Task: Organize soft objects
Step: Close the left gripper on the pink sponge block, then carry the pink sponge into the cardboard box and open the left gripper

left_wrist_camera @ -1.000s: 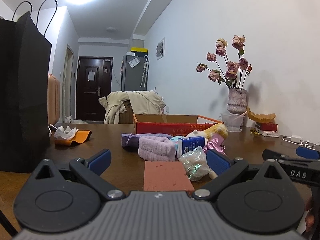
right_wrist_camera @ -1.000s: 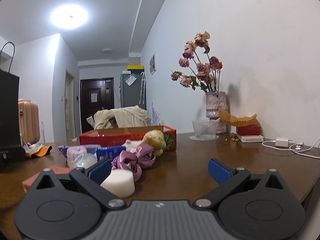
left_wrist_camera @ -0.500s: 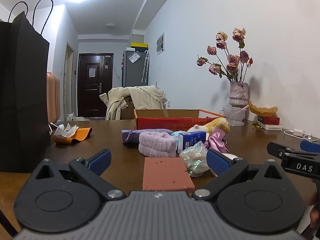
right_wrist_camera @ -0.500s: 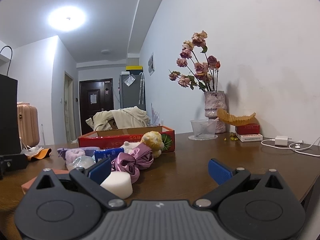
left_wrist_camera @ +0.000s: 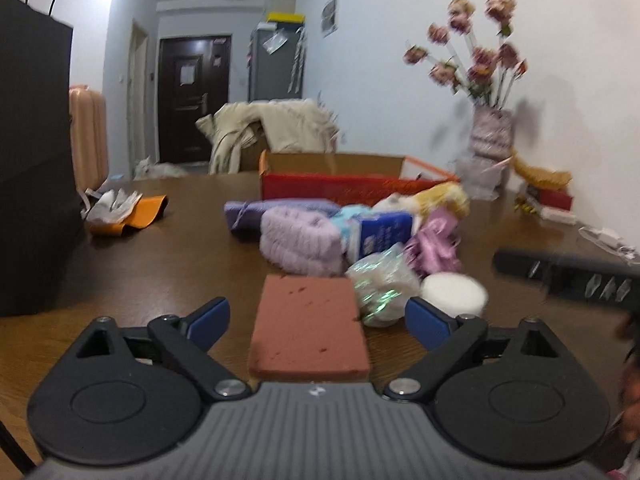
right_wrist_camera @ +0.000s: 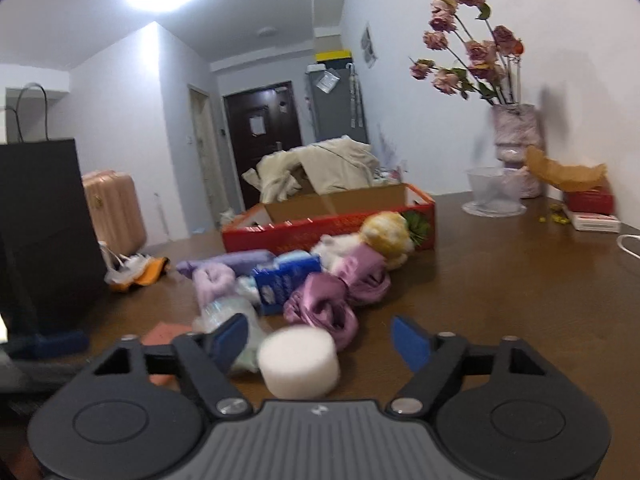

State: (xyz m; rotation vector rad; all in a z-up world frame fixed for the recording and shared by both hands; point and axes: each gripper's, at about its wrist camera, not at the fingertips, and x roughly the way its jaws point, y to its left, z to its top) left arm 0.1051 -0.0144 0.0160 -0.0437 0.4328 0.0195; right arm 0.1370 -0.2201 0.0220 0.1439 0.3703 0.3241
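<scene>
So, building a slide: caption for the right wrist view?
Right tool closing around a white foam puck beside piled soft items on a wooden table.

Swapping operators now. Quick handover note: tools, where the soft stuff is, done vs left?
Left tool: closing around the brick-red sponge, pads not touching it.
Right tool: closing around the white round sponge, no contact yet.
The other soft items, such as the lilac headband, satin scrunchie and plush toy, lie piled on the table before the red box.
Done: nothing visibly boxed. Left: all of it.
</scene>
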